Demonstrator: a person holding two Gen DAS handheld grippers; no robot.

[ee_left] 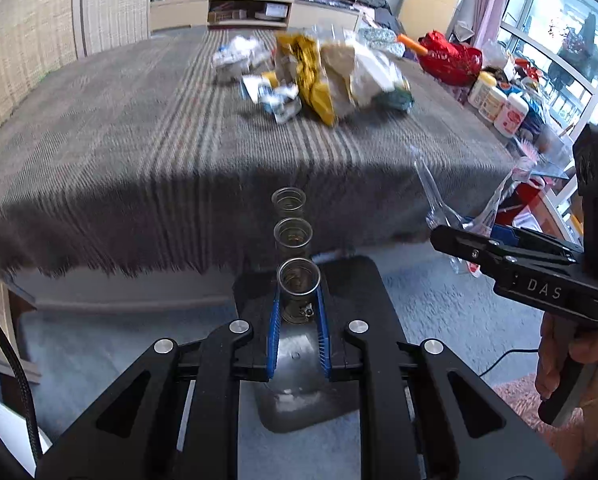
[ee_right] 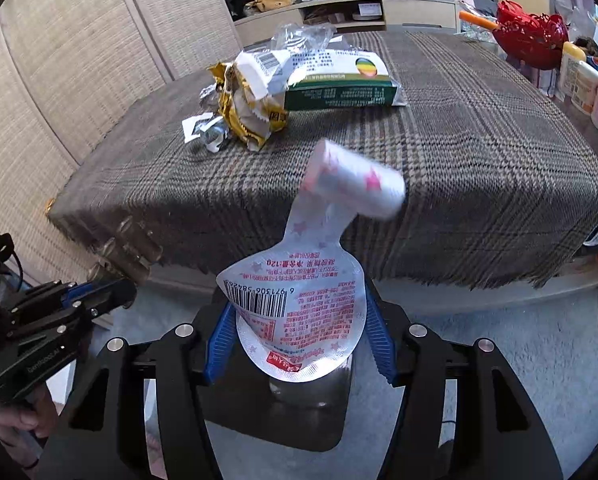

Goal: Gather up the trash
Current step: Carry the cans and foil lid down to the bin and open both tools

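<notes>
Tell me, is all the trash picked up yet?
Not yet. No bin shows, so I can't tell what is already thrown away. In hand: the left gripper pinches a strip of clear little cups, and the right gripper holds a silver spout pouch. Left to do: the yellow wrapper, the green and white pack and small crumpled scraps lie on the table.
</notes>
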